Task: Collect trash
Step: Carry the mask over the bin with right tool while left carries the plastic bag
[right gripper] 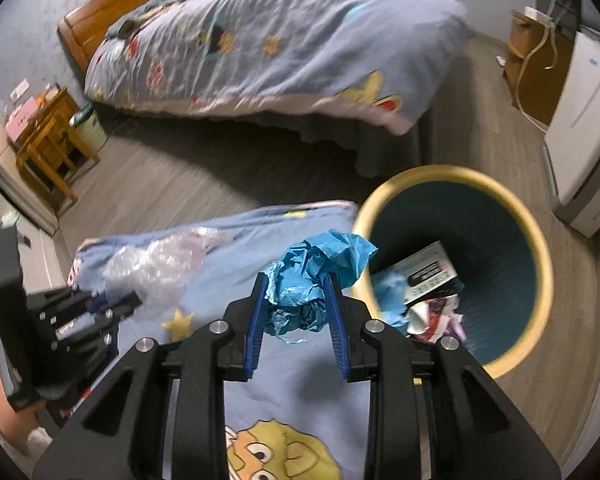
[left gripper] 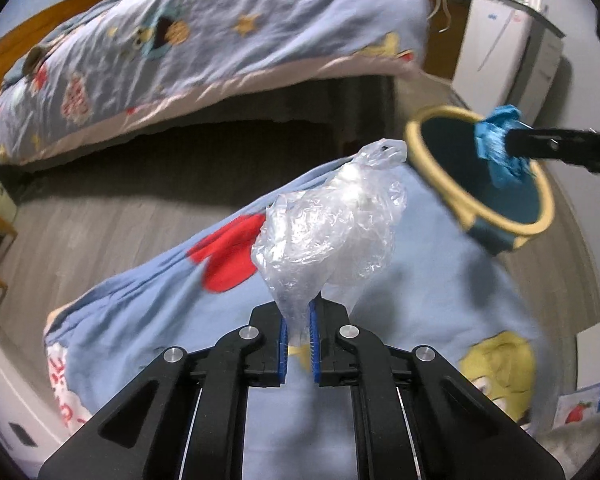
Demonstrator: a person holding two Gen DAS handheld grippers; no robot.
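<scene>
My left gripper (left gripper: pixel 298 320) is shut on a crumpled clear plastic bag (left gripper: pixel 332 224) and holds it above a blue cartoon blanket (left gripper: pixel 160 320). My right gripper (right gripper: pixel 296 284) is shut on a crumpled blue paper wad (right gripper: pixel 316 268), just left of the trash bin's rim (right gripper: pixel 540 280). The bin is dark teal with a yellow rim and holds a small box (right gripper: pixel 428 272) and other scraps. In the left wrist view the right gripper (left gripper: pixel 500 144) holds the blue wad (left gripper: pixel 496 144) over the bin (left gripper: pixel 496 236). The left gripper (right gripper: pixel 112 304) with the clear bag (right gripper: pixel 156 264) shows at the left of the right wrist view.
A bed with a blue cartoon quilt (right gripper: pixel 280 40) and wooden headboard (right gripper: pixel 100 16) stands behind. A wooden stool (right gripper: pixel 48 140) and a small bin (right gripper: pixel 88 128) stand at the left. A white appliance (right gripper: pixel 584 128) and a cardboard box (right gripper: pixel 536 60) stand at the right. The floor (right gripper: pixel 172 192) is grey wood.
</scene>
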